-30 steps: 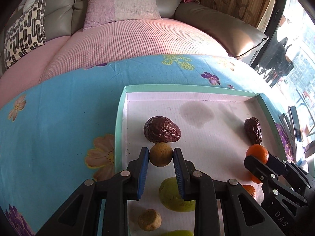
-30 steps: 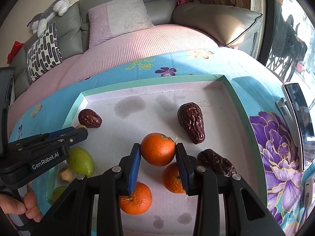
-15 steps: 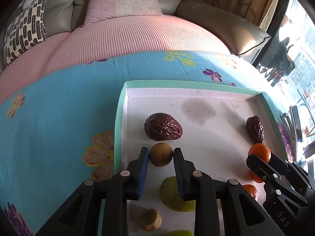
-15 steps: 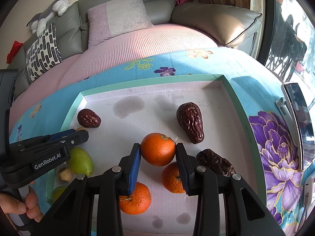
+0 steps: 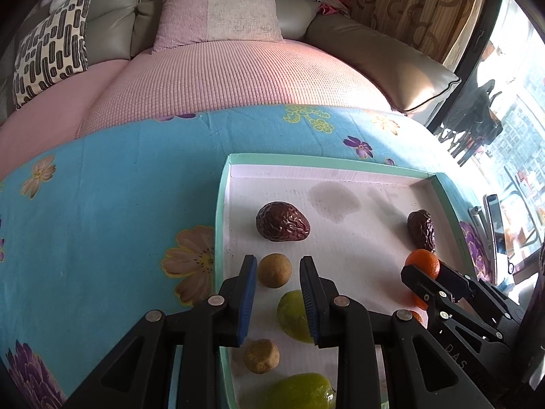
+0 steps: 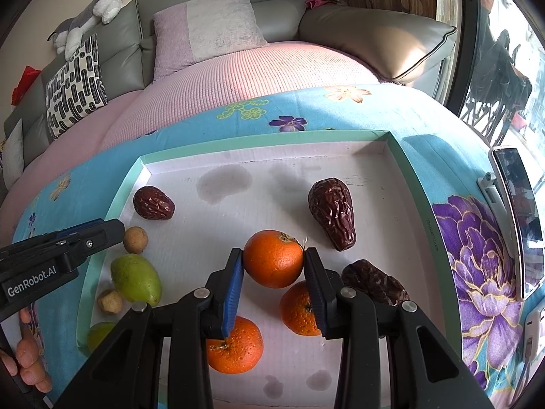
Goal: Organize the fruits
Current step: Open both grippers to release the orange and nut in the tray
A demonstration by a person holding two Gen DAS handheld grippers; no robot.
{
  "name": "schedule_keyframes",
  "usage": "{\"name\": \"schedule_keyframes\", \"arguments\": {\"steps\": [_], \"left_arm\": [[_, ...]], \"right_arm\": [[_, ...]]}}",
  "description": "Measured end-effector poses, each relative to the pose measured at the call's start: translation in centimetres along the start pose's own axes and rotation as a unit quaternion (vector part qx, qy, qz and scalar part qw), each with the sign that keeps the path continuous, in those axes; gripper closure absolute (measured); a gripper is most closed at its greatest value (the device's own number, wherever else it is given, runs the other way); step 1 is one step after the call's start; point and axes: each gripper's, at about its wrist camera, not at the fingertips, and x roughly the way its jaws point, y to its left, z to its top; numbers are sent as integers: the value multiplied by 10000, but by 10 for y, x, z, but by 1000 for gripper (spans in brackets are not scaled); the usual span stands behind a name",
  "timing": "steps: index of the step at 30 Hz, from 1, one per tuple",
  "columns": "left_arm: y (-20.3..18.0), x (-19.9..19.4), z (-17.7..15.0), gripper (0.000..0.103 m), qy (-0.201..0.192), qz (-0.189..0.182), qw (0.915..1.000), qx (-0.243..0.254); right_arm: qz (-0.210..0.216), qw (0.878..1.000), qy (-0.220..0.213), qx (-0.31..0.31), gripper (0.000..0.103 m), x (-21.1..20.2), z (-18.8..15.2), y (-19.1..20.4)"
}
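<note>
So on my right wrist cam the right gripper [image 6: 273, 260] has its blue pads pressed on both sides of a round orange mandarin with a little stem nub [image 6: 273, 258]; that's a firm hold, roughly mid-tray and a bit toward the near edge; two more bumpy orange mandarins sit just behind it near the near edge, one under my left pad [image 6: 235, 346], one under the right pad [image 6: 299, 308]; a wrinkled dark-brown date-like fruit [image 6: 333, 212] lies just beyond toward the right wall, and another dark wrinkled one [image 6: 374, 283] is tucked beside my right finger.

Over on the left wrist cam, my left gripper [image 5: 275, 269] is spread narrowly around a small round tan fruit [image 5: 274, 270]; there's a visible gap on each side, so it isn't squeezing anything; that little fruit sits near the tray's left wall, with a fat wrinkled brown fruit [image 5: 282, 221] just beyond it; a smooth green oval fruit [image 5: 293, 315] lies on the near side of it, then a second small tan ball [image 5: 261, 355] and another green one [image 5: 299, 390] at the near-left corner.

All of this is in a shallow white cardboard tray with a mint-green rim [image 6: 262, 143]; there are a couple of grey damp-looking stains toward its far edge; the tray sits on a blue flowered cloth [image 5: 112, 187], with a pink-covered grey sofa [image 6: 238, 68] past it.
</note>
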Motion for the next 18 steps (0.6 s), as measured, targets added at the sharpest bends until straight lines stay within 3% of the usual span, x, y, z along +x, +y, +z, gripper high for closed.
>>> {"name": "schedule_keyframes", "arguments": {"steps": [5, 15, 18], "left_arm": [[15, -25, -6, 74, -245, 62, 9995, -186], [65, -50, -29, 70, -435, 717, 9942, -674], [79, -50, -42, 41, -372, 973, 9912, -812]], "right_arm": [[-88, 9999, -12, -141, 65, 2, 0, 4], [-157, 9997, -21, -208, 65, 5, 1, 8], [-181, 9996, -17, -237, 65, 5, 1, 9]]}}
